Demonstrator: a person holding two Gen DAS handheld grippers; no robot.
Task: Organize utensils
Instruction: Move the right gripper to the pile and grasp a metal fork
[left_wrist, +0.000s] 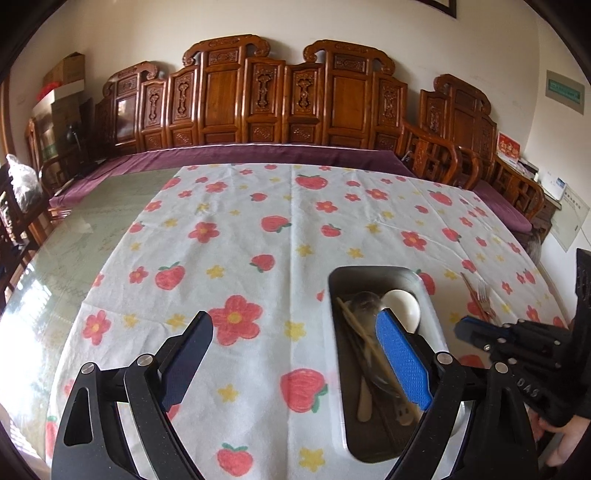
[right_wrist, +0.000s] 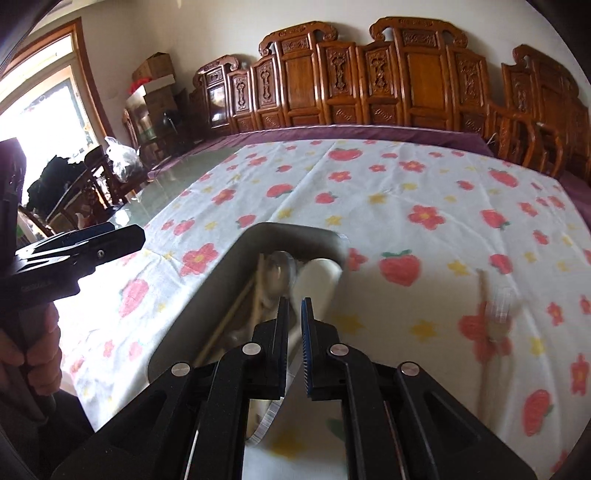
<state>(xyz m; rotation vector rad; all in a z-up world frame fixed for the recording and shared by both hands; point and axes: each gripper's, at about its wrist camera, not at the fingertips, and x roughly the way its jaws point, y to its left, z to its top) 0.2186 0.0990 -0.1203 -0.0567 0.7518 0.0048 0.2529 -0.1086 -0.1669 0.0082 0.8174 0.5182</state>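
Tabletop (left_wrist: 229, 236) under a strawberry-and-flower cloth, read from left to right. At far left in the left wrist view we find bare cloth beneath the left gripper (left_wrist: 295, 358), whose jaws stand wide with nothing between them. Its blue-padded finger overlaps the metal tray (left_wrist: 369, 273), which lies right of centre and holds chopsticks (left_wrist: 360, 328), a clear spoon (left_wrist: 364, 301) and a white spoon (left_wrist: 404, 302), bowls toward the far end. Further right, loose on the cloth and just beyond the tray's right wall, we see a fork (left_wrist: 483, 295) beside a brown stick, probably a chopstick. At the right edge the right gripper (right_wrist: 295, 325) enters; in its own view the jaws stand narrow and nearly together, with no utensil visibly between them, over the tray's right rim.

We judge the step in hand to be fetching the loose fork. To do it well, we would carry the right gripper clear of the rim, part its jaws before descending, straddle the fork's handle across its width, and avoid catching cloth or the neighbouring stick. We keep the left gripper aside.
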